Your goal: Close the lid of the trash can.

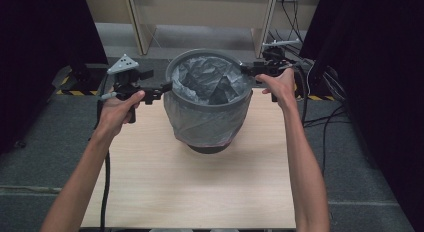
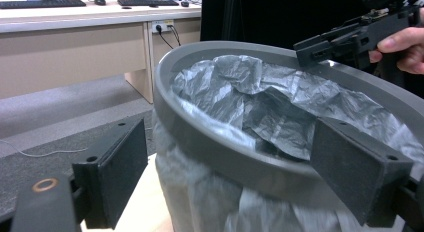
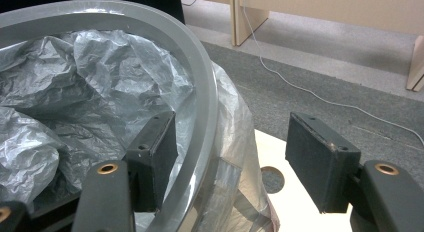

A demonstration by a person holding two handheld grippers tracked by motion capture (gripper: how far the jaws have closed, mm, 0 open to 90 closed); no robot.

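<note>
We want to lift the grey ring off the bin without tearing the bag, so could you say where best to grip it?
Grip the ring at two opposite points, left and right, one jaw inside and one outside. It is a thin hoop standing proud of the bag, and both open grippers, left and right, already reach its sides, the right straddling it.

Left claw (image 1: 167,85), right claw (image 1: 243,68): agape.

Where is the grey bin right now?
In the high view the bin stands on the wooden table, toward its far edge, between the left gripper and right gripper.
</note>
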